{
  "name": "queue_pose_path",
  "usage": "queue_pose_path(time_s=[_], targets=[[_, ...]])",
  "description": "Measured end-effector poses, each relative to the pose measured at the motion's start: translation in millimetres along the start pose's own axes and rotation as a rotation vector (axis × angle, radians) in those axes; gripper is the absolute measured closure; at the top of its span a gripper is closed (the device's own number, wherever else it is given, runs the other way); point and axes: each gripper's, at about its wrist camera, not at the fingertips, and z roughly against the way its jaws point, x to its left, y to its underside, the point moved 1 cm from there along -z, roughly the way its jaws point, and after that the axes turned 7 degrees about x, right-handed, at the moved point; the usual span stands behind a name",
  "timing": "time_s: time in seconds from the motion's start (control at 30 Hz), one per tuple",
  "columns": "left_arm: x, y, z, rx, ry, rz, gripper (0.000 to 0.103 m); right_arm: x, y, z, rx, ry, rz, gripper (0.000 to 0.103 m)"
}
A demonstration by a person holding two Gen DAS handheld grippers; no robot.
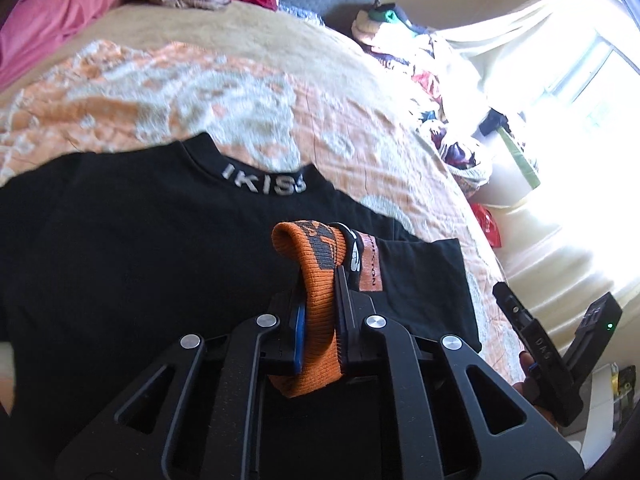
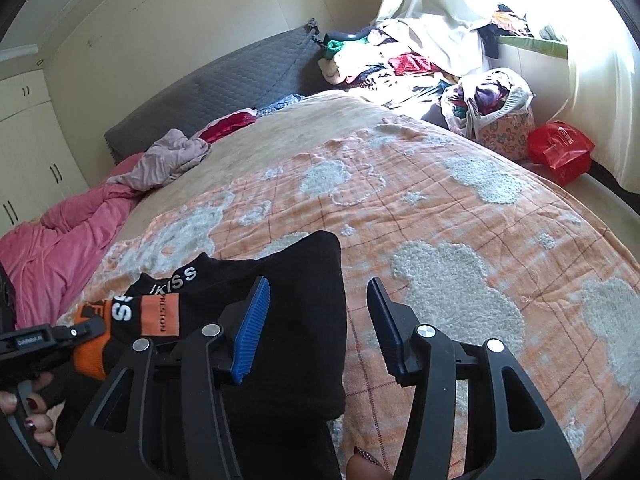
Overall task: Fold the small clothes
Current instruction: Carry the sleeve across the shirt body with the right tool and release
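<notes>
One sleeve cuff (image 1: pixel 316 300) is being pinched by the left gripper (image 1: pixel 320 308), folding over the black shirt (image 1: pixel 120 240); right gripper (image 2: pixel 320 328) is hanging open, needing the other sleeve next

Orange-and-white blanket (image 2: pixel 460 216) lies bare across the bed's middle and right side, open room for either gripper. Black shirt (image 2: pixel 304 320) covers the near-left part. Pink duvet (image 2: pixel 60 240) and crumpled beige cloth (image 2: pixel 168 156) block the far-left edge. Clothes pile (image 2: pixel 400 60), stuffed floral bag (image 2: pixel 496 116) and red bag (image 2: pixel 560 152) crowd beyond the bed's far-right side.
</notes>
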Motion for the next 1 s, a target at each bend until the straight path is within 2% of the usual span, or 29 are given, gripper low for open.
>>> queue_pose_path(time_s=[0.3, 0.63, 0.73, 0.8, 0.93, 1.0], targets=[[29.0, -6.3, 49.0, -0.102, -0.022, 0.042, 0.098, 10.7, 4.2, -1.9, -0.001, 0.006, 0.049, 0.054], [69.1, 3.3, 54.5, -0.091, -0.064, 0.116, 0.098, 27.1, 11.4, -7.2, 0.012, 0.007, 0.115, 0.054], [70.2, 7.9, 56.3, -0.089, -0.072, 0.104, 0.098, 36.8, 16.2, -11.2, 0.024, 0.003, 0.152, 0.054], [69.2, 11.2, 59.5, -0.096, -0.102, 0.078, 0.093, 43.4, 19.8, -13.7, 0.033, 0.001, 0.176, 0.053], [70.0, 14.1, 69.1, -0.126, -0.147, 0.051, 0.093, 55.9, 27.1, -18.5, 0.048, -0.002, 0.225, 0.053], [66.7, 14.8, 71.5, -0.133, -0.165, 0.027, 0.085, 61.3, 31.1, -20.2, 0.056, -0.006, 0.249, 0.053]])
